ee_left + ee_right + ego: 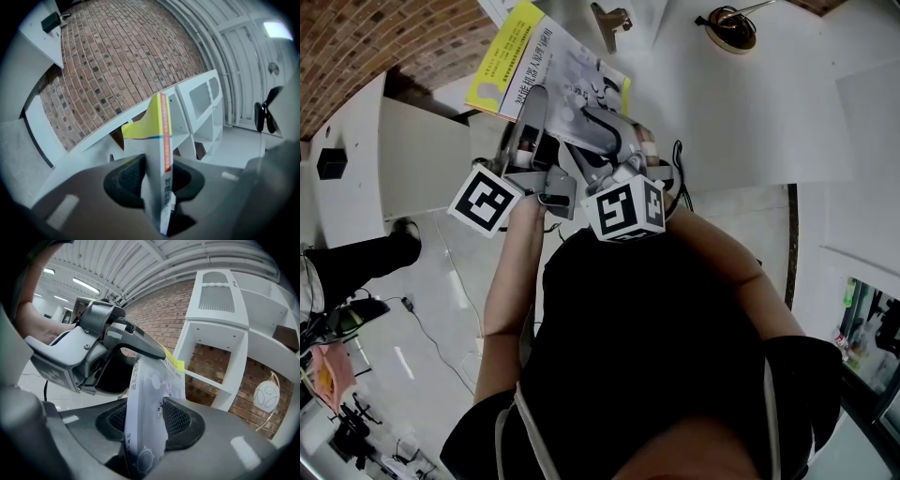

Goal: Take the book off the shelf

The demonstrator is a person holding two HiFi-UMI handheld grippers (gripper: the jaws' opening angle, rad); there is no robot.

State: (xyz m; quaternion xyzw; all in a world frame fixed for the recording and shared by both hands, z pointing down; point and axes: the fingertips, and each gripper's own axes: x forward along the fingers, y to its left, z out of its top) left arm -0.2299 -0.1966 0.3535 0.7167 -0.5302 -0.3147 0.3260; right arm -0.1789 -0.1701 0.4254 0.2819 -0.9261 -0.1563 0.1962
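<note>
Head view: the book (pixel 548 70), with a yellow and white cover, is held out in front of the person, with both tools on its near end. The left gripper (pixel 530 127) has the spine side and the right gripper (pixel 605 131) the other side.

Left gripper view: the jaws are closed on the book's spine edge, one pad against each cover. The book stands upright between them. The white shelf (pixel 197 101) lies beyond the book, against a brick wall (pixel 117 56), and the book does not touch it. No part of the book sits in any compartment.

Right gripper view: the jaws are clamped on the white cover low down, and the ribbed pads press from both sides. The shelf is in the background here too, well apart from the book. A round white ornament (pixel 266 393) sits in one of its lower openings.

Finding: the book appears already out of the shelf and carried free of it in a two-handed hold. The step in hand is judged to be the carry away.

Next move: keep both grips firm and bring the book further from the shelf to a place where it can be set down. A thin book gripped at one end may sag or slip, so both grippers should move together.
</note>
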